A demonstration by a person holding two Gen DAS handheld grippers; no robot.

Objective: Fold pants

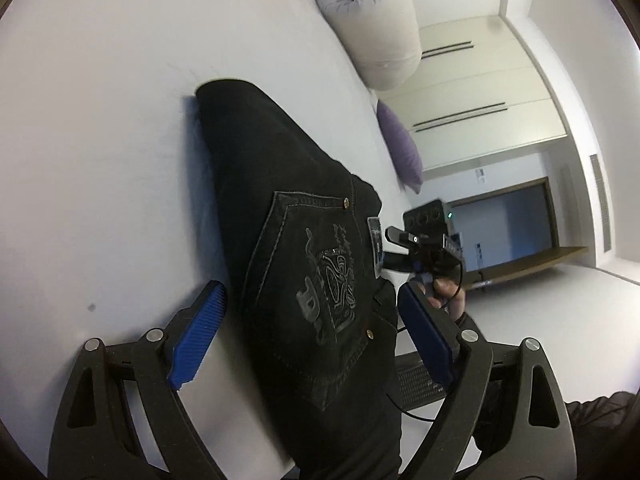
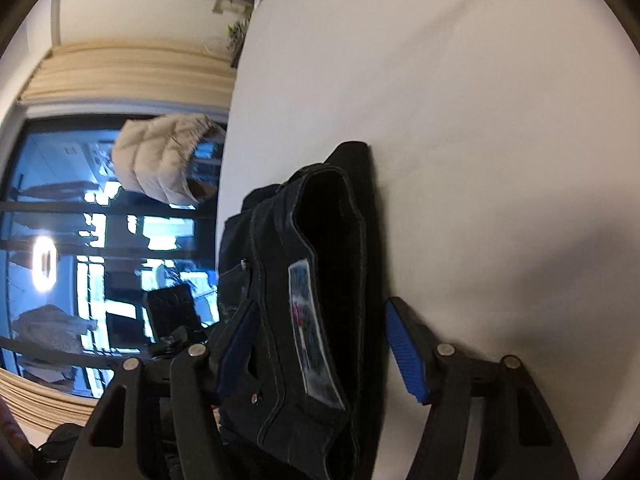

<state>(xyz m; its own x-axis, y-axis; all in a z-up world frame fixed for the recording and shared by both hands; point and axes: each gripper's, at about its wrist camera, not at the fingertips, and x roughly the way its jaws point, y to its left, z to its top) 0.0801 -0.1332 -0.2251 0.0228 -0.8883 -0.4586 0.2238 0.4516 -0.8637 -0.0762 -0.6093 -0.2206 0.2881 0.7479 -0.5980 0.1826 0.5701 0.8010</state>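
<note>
Black pants on a white bed, blue-padded black grippers.

The pants [image 1: 280, 208] are black denim with grey stitching, a grey embroidered crest on the pocket [image 1: 320, 280], brass rivets and a pale blue-white label [image 2: 310, 332] with a red spot. The bed [image 1: 100, 100] is plain white. Both the left gripper [image 1: 312, 332] and the right gripper [image 2: 320, 348] are black with ribbed blue pads. One pillow [image 1: 402, 148] is purple, the bolster [image 1: 372, 20] light grey. The jacket [image 2: 160, 160] is quilted beige; the curtain [image 2: 120, 76] is cream.
</note>
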